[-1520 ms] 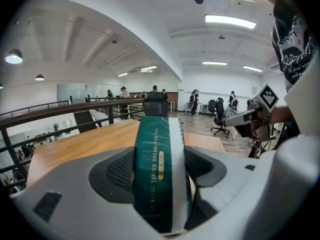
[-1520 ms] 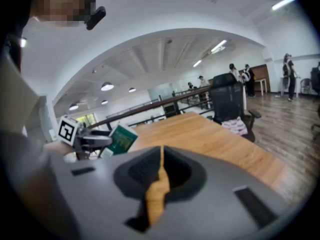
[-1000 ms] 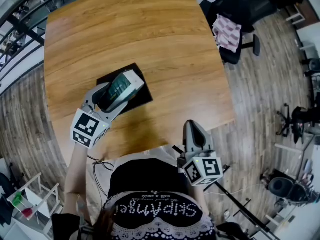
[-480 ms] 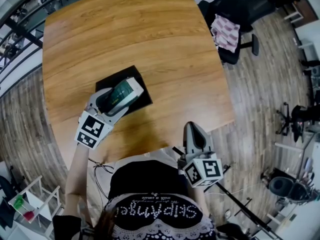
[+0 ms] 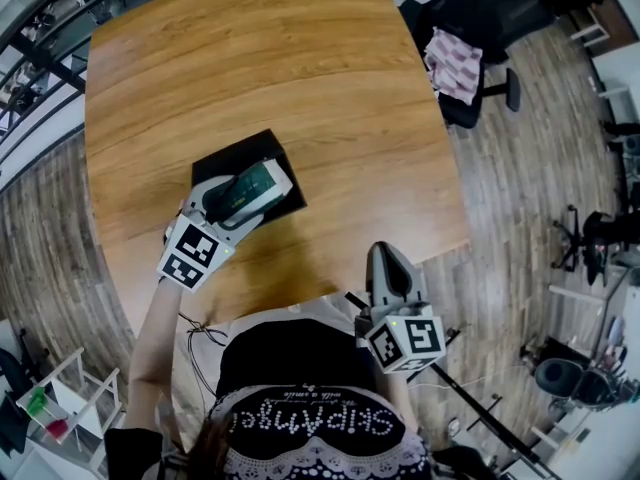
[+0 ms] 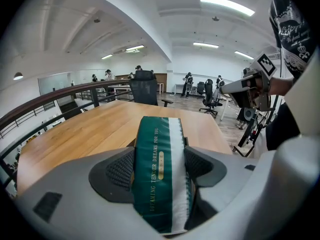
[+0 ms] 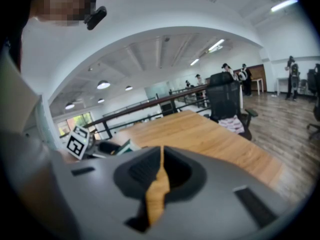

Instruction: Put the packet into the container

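Left gripper [image 5: 230,204]: jaws clamped on the green-and-white packet [image 6: 159,179], which sticks out forward between them. The packet sits over the near right part of the black container [image 5: 232,156]; I cannot tell whether the two touch. The container lies flat on the wooden table [image 5: 300,58].

Right gripper [image 7: 161,165]: jaws pressed together, nothing between them. It is well apart from the container, past the table's near edge and close to the person's body.

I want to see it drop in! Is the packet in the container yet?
Not yet. Done: the left gripper is shut on the packet. Now: it holds it over the black container. Left: lower it in and let go. The right gripper is shut, empty.
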